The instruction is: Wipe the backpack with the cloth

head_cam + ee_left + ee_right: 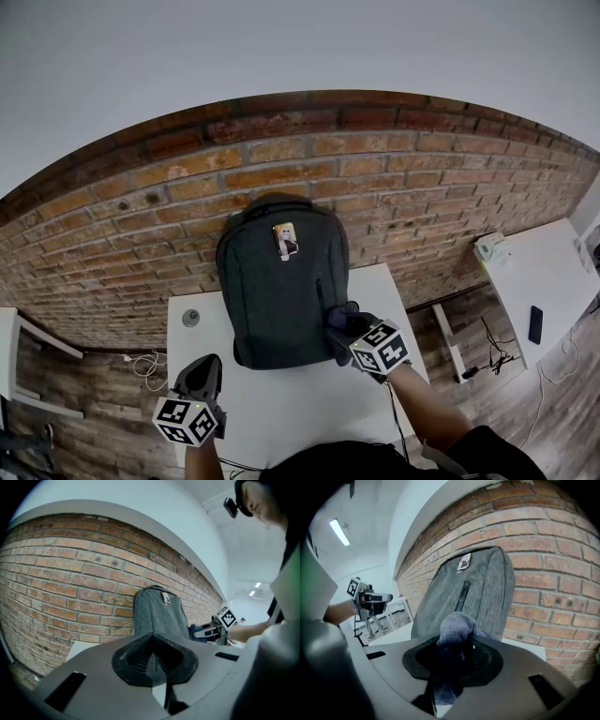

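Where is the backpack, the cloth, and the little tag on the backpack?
backpack (277, 300), head view, middle of its grey front panel.
cloth (457, 622), right gripper view, the bunched top sticking up from the jaws.
tag (285, 239), head view, middle of the tag, near the backpack's top.

Dark grey backpack (281, 291) upright on table (281, 412) against brick wall (141, 234), bunched blue-grey cloth (343, 322) at its right edge.
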A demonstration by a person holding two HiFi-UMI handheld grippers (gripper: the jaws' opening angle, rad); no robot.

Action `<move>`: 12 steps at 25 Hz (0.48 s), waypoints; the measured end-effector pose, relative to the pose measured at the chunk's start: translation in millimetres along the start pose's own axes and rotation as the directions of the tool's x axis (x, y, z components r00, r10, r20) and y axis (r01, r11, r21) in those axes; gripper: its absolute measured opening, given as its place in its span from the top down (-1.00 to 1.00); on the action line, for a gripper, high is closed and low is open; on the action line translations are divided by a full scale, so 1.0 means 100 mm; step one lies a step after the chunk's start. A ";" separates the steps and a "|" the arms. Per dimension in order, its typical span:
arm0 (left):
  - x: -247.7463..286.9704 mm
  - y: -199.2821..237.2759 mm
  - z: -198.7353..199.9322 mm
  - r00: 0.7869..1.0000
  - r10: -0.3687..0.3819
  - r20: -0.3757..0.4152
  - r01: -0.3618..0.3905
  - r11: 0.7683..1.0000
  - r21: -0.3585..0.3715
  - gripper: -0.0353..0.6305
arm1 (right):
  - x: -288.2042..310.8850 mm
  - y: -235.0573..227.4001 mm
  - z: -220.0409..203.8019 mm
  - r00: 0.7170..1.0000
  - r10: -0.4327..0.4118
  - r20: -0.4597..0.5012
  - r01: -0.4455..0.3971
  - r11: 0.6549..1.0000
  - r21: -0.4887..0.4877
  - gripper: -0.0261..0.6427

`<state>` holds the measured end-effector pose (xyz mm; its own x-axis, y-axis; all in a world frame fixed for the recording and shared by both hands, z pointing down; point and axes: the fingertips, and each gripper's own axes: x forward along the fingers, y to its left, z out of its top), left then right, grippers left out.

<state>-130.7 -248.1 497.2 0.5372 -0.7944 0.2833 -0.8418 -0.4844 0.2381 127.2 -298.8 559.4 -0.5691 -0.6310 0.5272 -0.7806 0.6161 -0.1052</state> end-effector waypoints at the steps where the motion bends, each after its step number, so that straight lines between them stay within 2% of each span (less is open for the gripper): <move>1: -0.01 0.01 0.00 1.000 0.003 -0.001 -0.003 1.000 -0.002 0.93 | -0.01 -0.02 0.12 1.000 -0.004 0.025 0.005 1.000 -0.007 0.60; 6: -0.04 0.03 0.00 1.000 0.011 0.001 -0.011 1.000 -0.004 0.93 | 0.06 -0.11 0.75 0.993 -0.023 0.115 0.032 0.997 -0.073 0.60; 12: -0.08 0.04 -0.02 1.000 0.016 0.006 -0.016 1.000 -0.009 0.93 | 0.17 -0.29 1.48 0.977 -0.085 0.195 0.111 0.985 -0.129 0.60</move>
<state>-138.2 -243.1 497.4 0.5232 -0.8044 0.2816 -0.8499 -0.4682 0.2417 102.2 -397.5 447.2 -0.5402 -0.7606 0.3601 -0.7992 0.5977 0.0635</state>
